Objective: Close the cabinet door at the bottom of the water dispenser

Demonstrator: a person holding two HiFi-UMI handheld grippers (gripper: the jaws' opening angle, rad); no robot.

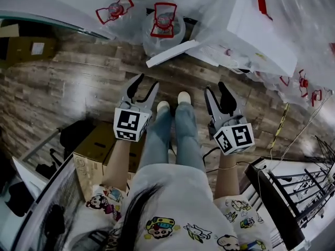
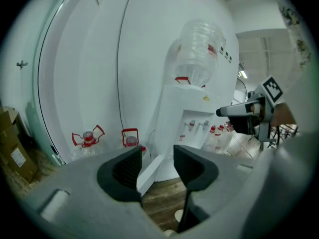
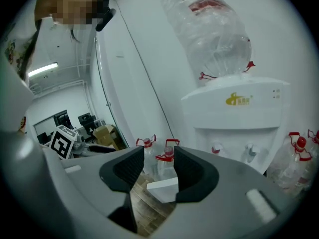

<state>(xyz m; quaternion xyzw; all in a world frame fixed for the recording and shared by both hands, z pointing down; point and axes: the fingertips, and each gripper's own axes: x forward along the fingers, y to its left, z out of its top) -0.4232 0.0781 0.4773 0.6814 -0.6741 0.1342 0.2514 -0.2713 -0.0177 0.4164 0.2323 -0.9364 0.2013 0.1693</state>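
The white water dispenser [image 1: 264, 27] stands ahead of me and to the right, with a clear bottle [image 3: 214, 29] upside down on top. Its bottom cabinet door [image 1: 172, 53] hangs open as a white panel swung out over the wooden floor. The same door [image 2: 149, 171] shows between the left jaws, and the door [image 3: 162, 189] shows again low between the right jaws. My left gripper [image 1: 146, 85] is open and holds nothing, well short of the door. My right gripper [image 1: 215, 90] is likewise open and empty, in front of the dispenser.
Two water bottles with red handles [image 1: 114, 9] [image 1: 165, 21] stand by the wall left of the dispenser, and more bottles [image 1: 301, 82] to its right. A cardboard box [image 1: 97, 150] sits by my left leg. A black rack [image 1: 282, 203] is at the lower right.
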